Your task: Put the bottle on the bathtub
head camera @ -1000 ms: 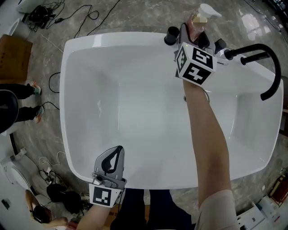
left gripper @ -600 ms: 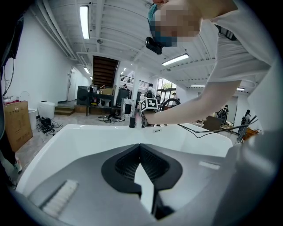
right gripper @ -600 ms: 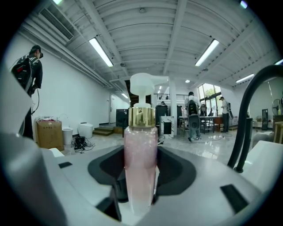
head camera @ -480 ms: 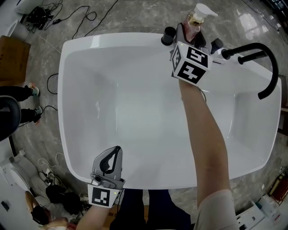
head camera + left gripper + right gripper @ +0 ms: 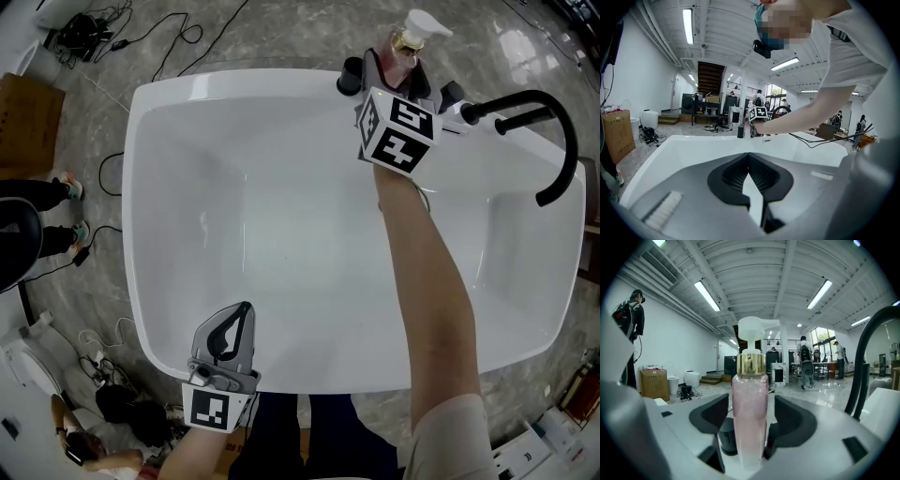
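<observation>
A pink bottle [image 5: 406, 53] with a gold collar and white pump stands upright at the far rim of the white bathtub [image 5: 187, 82]. My right gripper [image 5: 401, 67] is shut on the bottle [image 5: 750, 418], one jaw on each side of its lower body. A small black cup [image 5: 352, 73] sits on the rim just left of the bottle, and a black faucet [image 5: 555, 131] arches to its right. At the near rim my left gripper [image 5: 239, 319] is shut and holds nothing. From there it looks across the tub [image 5: 693, 145] with its jaws [image 5: 748, 157] closed.
The black faucet [image 5: 862, 362] rises close on the right of the bottle. On the marble floor lie cables [image 5: 141, 37] and a cardboard box [image 5: 28, 117]. A person's feet [image 5: 73, 187] are at the left, a toilet [image 5: 23, 361] at the lower left.
Since a second ago my right gripper has shifted slightly left and towards the far rim with the bottle, then held still. The left gripper has barely moved.
</observation>
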`<control>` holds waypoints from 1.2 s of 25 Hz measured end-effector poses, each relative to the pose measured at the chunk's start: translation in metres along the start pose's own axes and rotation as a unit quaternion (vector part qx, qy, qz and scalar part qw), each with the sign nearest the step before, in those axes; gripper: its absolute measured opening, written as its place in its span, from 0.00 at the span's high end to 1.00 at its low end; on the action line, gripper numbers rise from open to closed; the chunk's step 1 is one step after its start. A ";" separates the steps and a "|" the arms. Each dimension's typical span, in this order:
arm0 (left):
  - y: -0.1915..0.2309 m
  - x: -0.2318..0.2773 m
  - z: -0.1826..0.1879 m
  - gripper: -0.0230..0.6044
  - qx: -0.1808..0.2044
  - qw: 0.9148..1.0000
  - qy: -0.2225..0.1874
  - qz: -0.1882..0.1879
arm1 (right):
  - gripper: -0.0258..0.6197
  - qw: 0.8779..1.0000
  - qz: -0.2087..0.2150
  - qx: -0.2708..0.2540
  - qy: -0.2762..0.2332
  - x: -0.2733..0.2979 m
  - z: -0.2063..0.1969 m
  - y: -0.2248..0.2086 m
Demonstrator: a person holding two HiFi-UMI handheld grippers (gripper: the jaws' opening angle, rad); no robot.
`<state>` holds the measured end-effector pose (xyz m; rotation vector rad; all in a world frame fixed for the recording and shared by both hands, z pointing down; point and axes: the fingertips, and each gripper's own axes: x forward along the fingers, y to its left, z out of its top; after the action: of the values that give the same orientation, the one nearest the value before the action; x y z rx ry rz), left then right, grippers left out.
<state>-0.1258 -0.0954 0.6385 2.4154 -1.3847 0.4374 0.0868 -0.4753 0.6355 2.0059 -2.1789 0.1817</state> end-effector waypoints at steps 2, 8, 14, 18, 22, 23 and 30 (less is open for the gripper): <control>0.002 0.000 0.003 0.95 0.006 1.000 -0.014 0.003 | 0.47 1.000 0.006 0.005 0.000 0.001 0.000 0.001; 0.000 0.003 0.003 0.95 0.005 1.000 -0.015 0.004 | 0.44 1.000 0.018 -0.007 0.003 -0.007 0.000 0.003; 0.008 0.007 0.019 0.95 0.020 0.999 -0.036 0.009 | 0.44 0.999 0.030 -0.019 -0.001 -0.027 0.004 0.005; 0.022 0.009 0.027 0.95 0.013 0.999 -0.036 0.032 | 0.44 0.999 0.033 -0.009 0.000 -0.054 0.004 -0.002; 0.029 0.012 0.048 0.95 0.028 0.997 -0.060 0.045 | 0.44 0.999 0.035 0.001 -0.008 -0.091 0.003 -0.001; 0.030 0.013 0.052 0.95 0.032 0.996 -0.064 0.046 | 0.44 0.999 0.038 0.002 -0.010 -0.100 0.004 0.000; 0.032 0.014 0.064 0.95 0.032 0.996 -0.062 0.051 | 0.44 0.999 0.050 0.012 -0.016 -0.178 0.006 0.013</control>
<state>-0.1407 -0.1483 0.5902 2.4687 -1.5746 0.3665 0.0870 -0.3023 0.5932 1.9255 -2.3104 0.1920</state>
